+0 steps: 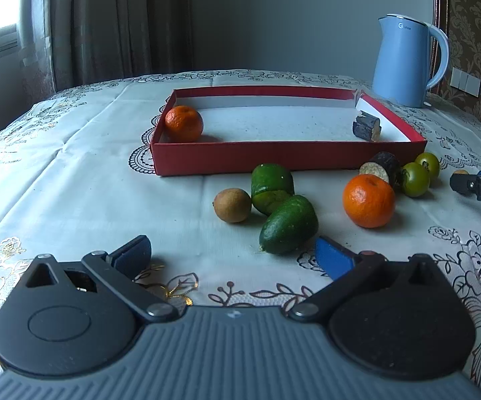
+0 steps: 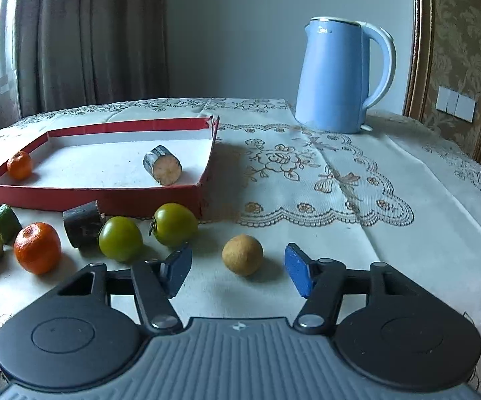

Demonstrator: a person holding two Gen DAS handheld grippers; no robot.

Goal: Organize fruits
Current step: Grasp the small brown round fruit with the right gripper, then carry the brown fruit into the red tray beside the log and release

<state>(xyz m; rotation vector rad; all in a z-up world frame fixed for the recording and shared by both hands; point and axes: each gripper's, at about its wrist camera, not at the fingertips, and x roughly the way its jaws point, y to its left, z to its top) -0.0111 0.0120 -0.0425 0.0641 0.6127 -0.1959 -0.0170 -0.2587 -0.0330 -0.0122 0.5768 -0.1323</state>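
Note:
A red tray [image 1: 274, 160] holds an orange [image 1: 184, 123] and a dark cut stalk piece [image 1: 367, 128]. On the cloth in front of it lie a brown round fruit [image 1: 232, 205], two green cut pieces [image 1: 272, 186] [image 1: 289, 225], a second orange [image 1: 369, 200], another dark piece [image 1: 380, 166] and two green tomatoes [image 1: 414, 179] [image 1: 427, 163]. My left gripper [image 1: 231, 245] is open and empty, just short of the nearer green piece. My right gripper [image 2: 237, 256] is open, with a second brown round fruit [image 2: 242, 255] between its fingertips, untouched.
A blue kettle [image 2: 337, 76] stands at the back right of the table. A lace-patterned cloth [image 2: 340, 183] covers the table. Curtains and a wall stand behind. In the right wrist view the green tomatoes [image 2: 120, 238] [image 2: 174, 223] lie just left of the gripper.

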